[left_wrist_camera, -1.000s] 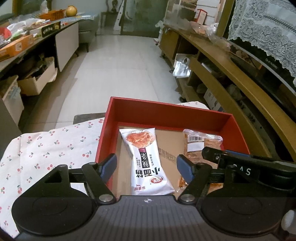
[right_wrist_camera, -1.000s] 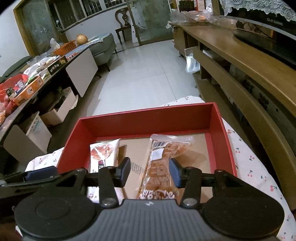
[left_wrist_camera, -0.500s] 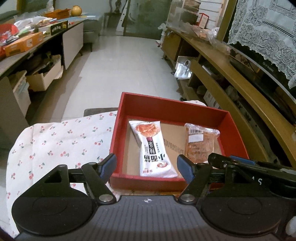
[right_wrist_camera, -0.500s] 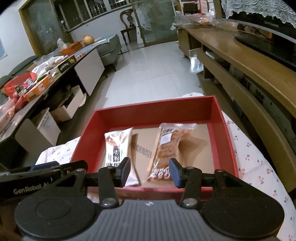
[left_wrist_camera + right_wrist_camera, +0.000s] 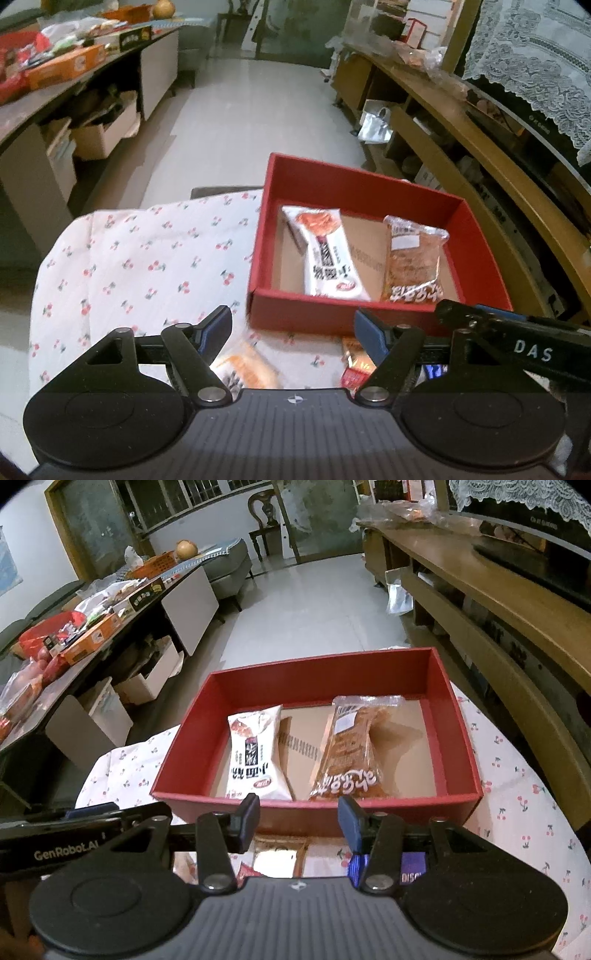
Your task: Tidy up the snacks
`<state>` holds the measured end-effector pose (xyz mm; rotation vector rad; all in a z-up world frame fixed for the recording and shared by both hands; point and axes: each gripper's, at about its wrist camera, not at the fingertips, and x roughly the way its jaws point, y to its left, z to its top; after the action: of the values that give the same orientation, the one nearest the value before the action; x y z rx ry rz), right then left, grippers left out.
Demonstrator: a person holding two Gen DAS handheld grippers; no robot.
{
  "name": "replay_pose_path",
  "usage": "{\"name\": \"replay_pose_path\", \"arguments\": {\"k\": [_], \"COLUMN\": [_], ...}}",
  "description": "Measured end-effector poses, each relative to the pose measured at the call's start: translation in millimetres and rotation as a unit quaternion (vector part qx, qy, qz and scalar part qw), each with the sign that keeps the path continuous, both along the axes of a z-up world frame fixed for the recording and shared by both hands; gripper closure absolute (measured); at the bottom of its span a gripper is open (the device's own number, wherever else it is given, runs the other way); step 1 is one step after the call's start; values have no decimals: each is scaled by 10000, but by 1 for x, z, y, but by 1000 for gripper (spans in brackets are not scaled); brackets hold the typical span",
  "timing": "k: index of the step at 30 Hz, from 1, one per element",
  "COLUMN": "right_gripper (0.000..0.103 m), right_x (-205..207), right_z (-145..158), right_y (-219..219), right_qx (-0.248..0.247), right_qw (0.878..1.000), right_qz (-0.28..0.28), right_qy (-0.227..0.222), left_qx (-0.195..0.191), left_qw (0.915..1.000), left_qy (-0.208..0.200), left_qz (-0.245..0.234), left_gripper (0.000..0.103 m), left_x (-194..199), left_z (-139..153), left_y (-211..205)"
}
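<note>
The red box [image 5: 458,738] is sitting on the cherry-print cloth [image 5: 140,258], and two snacks are already lying inside it. The white packet [image 5: 255,757] is resting lengthwise toward the box's left wall. The clear orange-brown packet [image 5: 351,753] is lying lengthwise right of the box's centre, with a strip of bare cardboard floor showing between the two. To its right, toward the right wall, more of the floor is lying bare, so the box looks able to take more.

Outside the box, just in front of its near wall, more snacks are waiting on the cloth: an orange-and-white packet [image 5: 247,369], a red packet [image 5: 354,365] and a blue one [image 5: 410,867], all partly hidden by the grippers. Judging from that, the task is sitting partway along: two are in, at least three are left.

The left gripper [image 5: 291,328] is hanging over those loose packets with its jaws standing apart and nothing between them. The right gripper [image 5: 297,821] is hovering beside it, in front of the box's near wall, jaws narrower but likewise parted and empty.
</note>
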<state>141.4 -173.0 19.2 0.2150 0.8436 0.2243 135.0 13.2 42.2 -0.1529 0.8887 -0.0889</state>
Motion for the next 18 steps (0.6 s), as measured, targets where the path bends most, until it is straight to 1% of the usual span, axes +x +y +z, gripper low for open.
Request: {"name": "replay_pose_path", "arguments": {"k": [9, 12, 18], "right_gripper": [50, 50, 49], "right_x": [-15, -18, -20], "right_z": [-3, -5, -3], "right_y": [2, 4, 4], "right_qx": [-28, -72, -23], "right_qw": [9998, 9997, 9997], "right_qz": [88, 153, 196], "right_qy": [148, 189, 173], "left_qx": [-68, -200, -295], "left_qw": [9993, 9982, 9952], "left_qy": [281, 445, 761], "left_qz": [226, 341, 547], "left_gripper": [23, 23, 21], "left_x": [-13, -15, -5], "left_z": [-13, -19, -36], "left_y": [23, 30, 32]}}
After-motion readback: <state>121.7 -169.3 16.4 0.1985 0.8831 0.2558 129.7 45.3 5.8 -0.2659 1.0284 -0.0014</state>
